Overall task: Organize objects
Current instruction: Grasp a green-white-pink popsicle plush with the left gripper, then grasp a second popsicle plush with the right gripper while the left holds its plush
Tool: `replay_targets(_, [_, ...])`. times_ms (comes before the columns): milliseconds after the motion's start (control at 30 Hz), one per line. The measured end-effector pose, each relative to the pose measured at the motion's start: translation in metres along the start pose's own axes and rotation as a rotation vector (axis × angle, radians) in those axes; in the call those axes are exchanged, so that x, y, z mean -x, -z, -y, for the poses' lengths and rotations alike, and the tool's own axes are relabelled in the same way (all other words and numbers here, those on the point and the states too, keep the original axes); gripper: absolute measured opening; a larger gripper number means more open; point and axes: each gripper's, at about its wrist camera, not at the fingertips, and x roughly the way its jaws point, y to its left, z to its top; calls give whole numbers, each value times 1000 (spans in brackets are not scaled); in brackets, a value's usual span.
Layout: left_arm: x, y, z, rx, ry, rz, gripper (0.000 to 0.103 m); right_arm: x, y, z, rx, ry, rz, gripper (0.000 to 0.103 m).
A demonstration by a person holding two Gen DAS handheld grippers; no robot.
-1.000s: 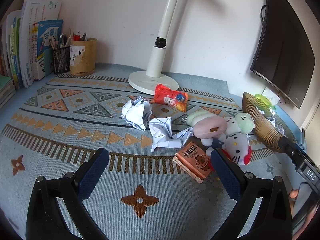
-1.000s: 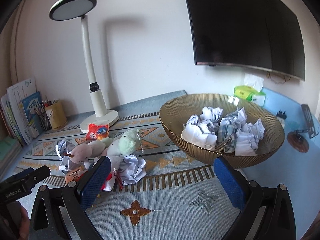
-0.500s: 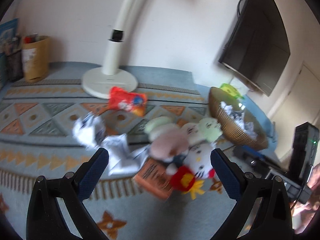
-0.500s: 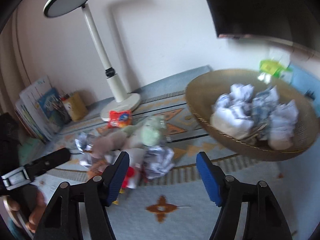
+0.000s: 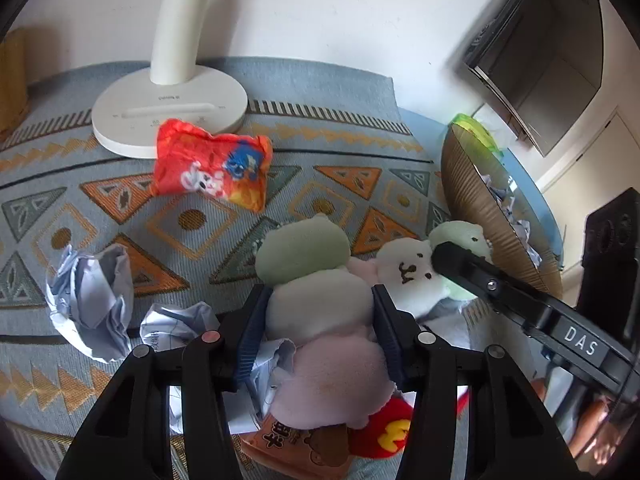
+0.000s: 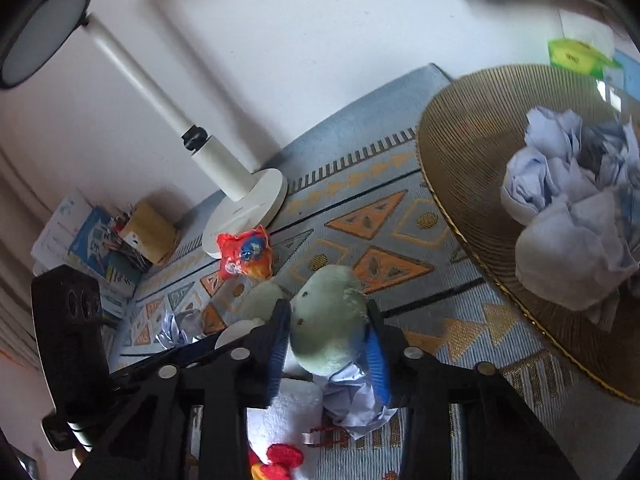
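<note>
Both claws pinched on plush toys, patterned mat.

Left gripper (image 5: 318, 330) clamps the pink-and-green plush (image 5: 316, 300) between its blue pads; the toy's long axis runs straight ahead along the fingers, green end pointing away toward the red snack packet (image 5: 212, 166). Right gripper (image 6: 328, 346) squeezes the pale green plush (image 6: 328, 320), rounded end forward, crumpled paper (image 6: 352, 396) just beneath. Gold bowl (image 6: 472, 152) ahead-right, holding paper balls.

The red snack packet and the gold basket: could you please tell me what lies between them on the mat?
In the right wrist view, only bare patterned mat lies between the red snack packet and the gold basket.
</note>
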Motion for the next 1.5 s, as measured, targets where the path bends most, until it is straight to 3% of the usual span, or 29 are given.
replay_targets(133, [19,-5,2,-4,-10,88,46,27,-1,-4,-11,-51,131,31])
replay_targets(233, [59,-5,6,-6,-9,195,46,61,-2,-14,12,-99,235,31])
replay_targets(400, [126,34,23,-32,-35,293,46,121,1,-36,132,-160,257,31])
replay_targets(500, [141,74,28,-36,-89,277,46,145,18,-46,262,-163,156,31])
replay_targets(567, [140,97,26,-20,-118,260,46,150,36,-42,313,-172,13,31])
replay_targets(733, [118,125,12,1,-175,202,46,106,73,-14,243,-287,-355,31])
replay_targets(833, [104,125,6,-7,-219,185,46,67,85,3,164,-174,-434,32])
replay_targets(933, [99,126,4,-12,-225,186,46,57,78,11,119,-89,-345,35])
replay_targets(1100, [98,130,4,-12,-197,192,46,82,71,18,90,140,-133,65])
replay_targets(1167, [97,132,6,-13,-193,191,46,98,75,25,62,158,-79,67])
replay_targets(1300, [98,137,13,-21,-199,211,46,111,97,13,39,172,-102,67])
replay_targets(1500, [96,144,22,-40,-222,224,46,77,129,-29,122,242,-78,66])
